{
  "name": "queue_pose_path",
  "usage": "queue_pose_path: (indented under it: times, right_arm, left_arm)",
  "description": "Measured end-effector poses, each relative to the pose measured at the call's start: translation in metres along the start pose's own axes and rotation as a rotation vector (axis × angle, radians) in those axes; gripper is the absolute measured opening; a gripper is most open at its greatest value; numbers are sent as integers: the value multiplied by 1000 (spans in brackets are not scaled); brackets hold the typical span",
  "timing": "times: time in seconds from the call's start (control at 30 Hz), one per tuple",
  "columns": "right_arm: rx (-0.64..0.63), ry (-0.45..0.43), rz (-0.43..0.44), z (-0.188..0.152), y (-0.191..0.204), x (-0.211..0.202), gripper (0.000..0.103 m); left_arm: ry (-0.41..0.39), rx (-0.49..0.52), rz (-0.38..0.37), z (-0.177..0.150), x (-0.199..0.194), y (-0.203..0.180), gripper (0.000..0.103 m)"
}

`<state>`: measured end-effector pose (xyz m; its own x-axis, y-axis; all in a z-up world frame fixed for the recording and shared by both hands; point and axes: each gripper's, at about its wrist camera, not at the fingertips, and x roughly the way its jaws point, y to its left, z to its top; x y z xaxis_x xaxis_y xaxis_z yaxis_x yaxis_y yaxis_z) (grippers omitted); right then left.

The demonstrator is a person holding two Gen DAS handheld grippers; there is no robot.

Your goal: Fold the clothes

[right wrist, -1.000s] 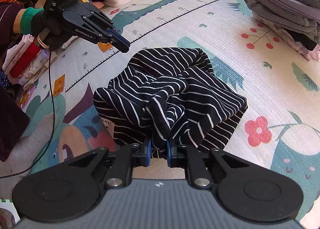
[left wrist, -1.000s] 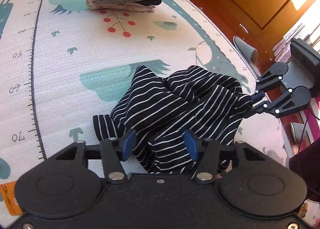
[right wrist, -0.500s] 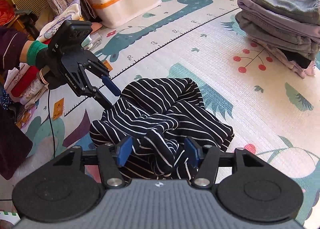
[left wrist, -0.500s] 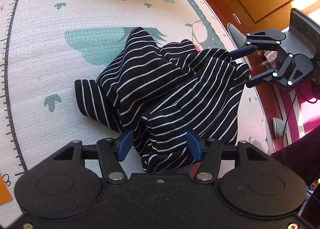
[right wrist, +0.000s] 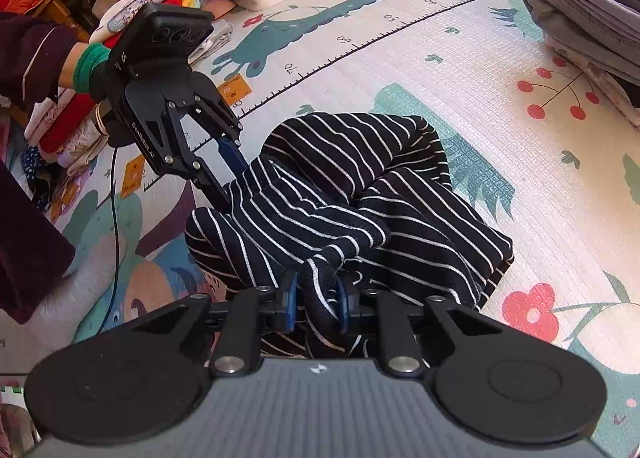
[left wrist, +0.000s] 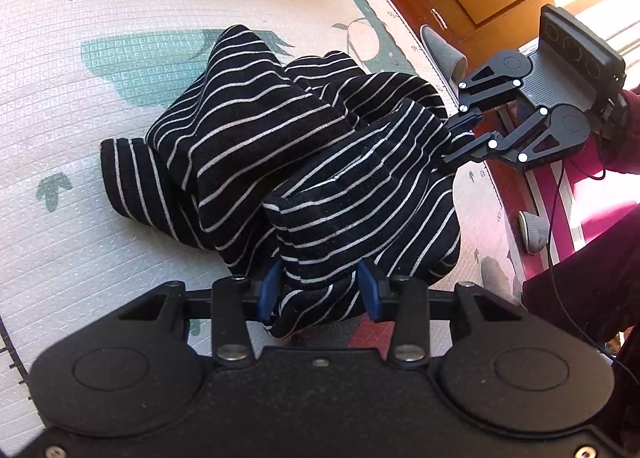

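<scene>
My right claw (right wrist: 316, 304) is pinched narrow on a bunched ridge of the striped shirt (right wrist: 360, 197). The left claw (left wrist: 318, 286) sits wider, with a thick fold between its pads, though I can't tell if it's really clamped. The shirt's a crumpled heap mid play mat (right wrist: 460, 57), and in the right view the left claw bites in at about 10 o'clock. Tip, I reckon: get firm bites on two opposite edges, lift, pull apart and shake flat before folding. The folded stack (right wrist: 592, 5) waits at 2 o'clock.
</scene>
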<state>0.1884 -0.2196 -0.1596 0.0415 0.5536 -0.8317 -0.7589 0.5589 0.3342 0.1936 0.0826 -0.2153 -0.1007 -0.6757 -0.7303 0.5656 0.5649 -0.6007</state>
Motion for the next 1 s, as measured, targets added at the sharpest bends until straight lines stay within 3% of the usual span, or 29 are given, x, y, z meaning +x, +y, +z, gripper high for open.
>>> queue_pose_path:
  times: [0.07,0.17,0.33,0.43,0.6,1.0]
  right_arm:
    - [-4,15,-7,-9,3,0,21]
    - [9,25,-16,-17,4,0,24]
    - [-33,33,-50,-20,9,0,25]
    - [-72,7,-75,-18,13,-8,17]
    - [-72,-99,-166,1,1,-35,12]
    - [-119,-404,-411,85,-31,-112,11]
  left_arm:
    - [3,26,8,-1,0,-4,35]
    - [23,111,104,0,2,-15,22]
    - [-16,235,210,11,-14,-39,17]
    - [-94,278,261,26,-36,-49,15]
    - [-260,328,349,65,-77,-60,15]
    - [-564,396,531,155,-148,-75,15]
